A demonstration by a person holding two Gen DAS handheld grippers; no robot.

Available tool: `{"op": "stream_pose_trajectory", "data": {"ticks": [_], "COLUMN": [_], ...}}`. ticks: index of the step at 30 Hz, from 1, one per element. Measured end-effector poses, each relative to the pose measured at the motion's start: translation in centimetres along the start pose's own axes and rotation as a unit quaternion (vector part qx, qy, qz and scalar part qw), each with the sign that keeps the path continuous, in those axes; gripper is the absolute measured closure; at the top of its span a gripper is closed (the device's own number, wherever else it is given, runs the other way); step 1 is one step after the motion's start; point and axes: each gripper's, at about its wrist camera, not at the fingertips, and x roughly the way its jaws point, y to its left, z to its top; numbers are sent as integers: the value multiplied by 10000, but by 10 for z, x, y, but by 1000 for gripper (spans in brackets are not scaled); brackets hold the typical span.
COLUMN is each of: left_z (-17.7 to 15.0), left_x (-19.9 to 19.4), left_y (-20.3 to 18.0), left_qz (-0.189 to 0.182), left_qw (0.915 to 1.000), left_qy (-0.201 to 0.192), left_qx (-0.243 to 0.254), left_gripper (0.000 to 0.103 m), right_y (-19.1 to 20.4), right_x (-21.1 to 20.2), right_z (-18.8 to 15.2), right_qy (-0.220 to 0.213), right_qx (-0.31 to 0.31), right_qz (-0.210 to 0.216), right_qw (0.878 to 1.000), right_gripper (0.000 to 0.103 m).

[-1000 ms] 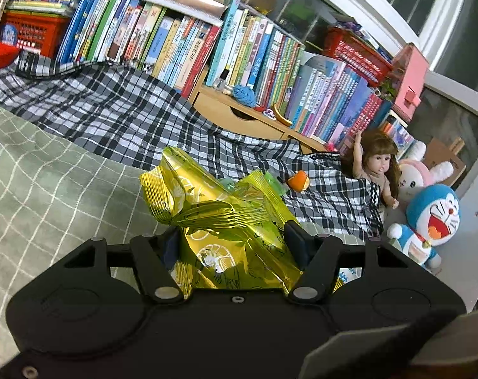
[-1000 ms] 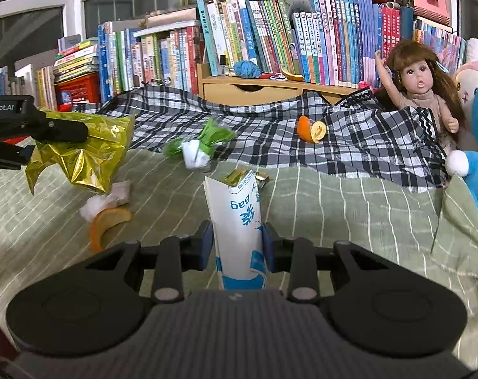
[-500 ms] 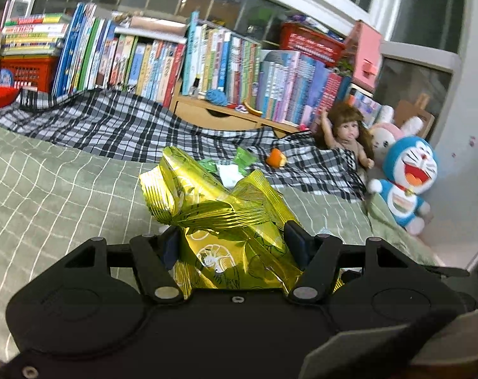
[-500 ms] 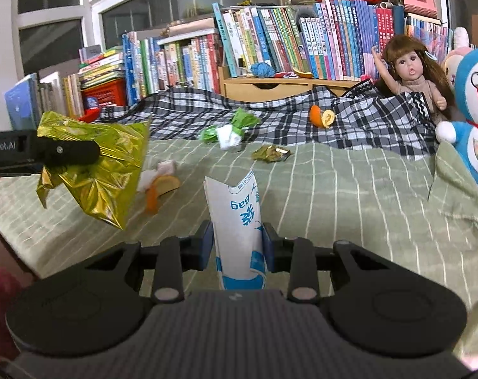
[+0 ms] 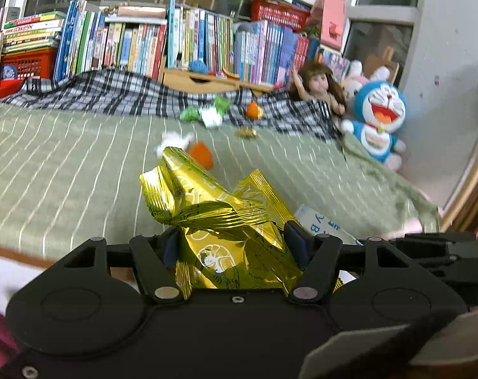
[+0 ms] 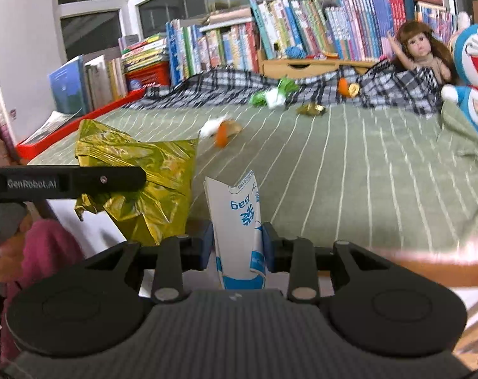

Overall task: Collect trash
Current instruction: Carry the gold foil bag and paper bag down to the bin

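My left gripper (image 5: 235, 246) is shut on a crumpled gold foil wrapper (image 5: 220, 218), which also shows at the left of the right wrist view as the gold wrapper (image 6: 141, 183) under the left gripper's finger (image 6: 112, 178). My right gripper (image 6: 237, 246) is shut on a flattened white and blue paper bag (image 6: 239, 221) that stands upright between the pads. More litter lies on the green striped bed (image 6: 349, 164): an orange peel with white tissue (image 6: 221, 131), a green and white wrapper (image 6: 272, 94), a small gold scrap (image 6: 310, 109) and another orange peel (image 6: 346, 88).
A checked blanket (image 6: 220, 85) lies along the back of the bed below rows of books (image 6: 302, 34). A doll (image 6: 420, 53) and a blue plush toy (image 6: 476, 72) sit at the right. A red tray (image 6: 81, 120) is at the left edge. A pink sleeve (image 6: 46, 246) shows lower left.
Both grippers have pulled back from the bookshelf toward the bed's near edge, each keeping its piece of trash. The litter on the bed now looks farther away.
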Motion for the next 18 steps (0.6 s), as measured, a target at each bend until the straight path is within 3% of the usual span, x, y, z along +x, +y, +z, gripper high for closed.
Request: {"op": "stream_pose_trajectory", "data": {"ticks": [11,18], "left_z": [-65,-99], "left_x": [-5,17], "left_y": [-1,7], "left_qz": [196,447], "left_qw": [9972,9890], "left_qy": [724,1411], "left_qx": [31,-39], "left_gripper": [42,43], "right_y": [18,21], "right_x": [1,22], "right_z": [-48,-75], "right_qy": [644,1205], "right_qx": [48,35], "right_qz": [172,11], "right_qw": [9978,9927], "right_gripper": [65,65]}}
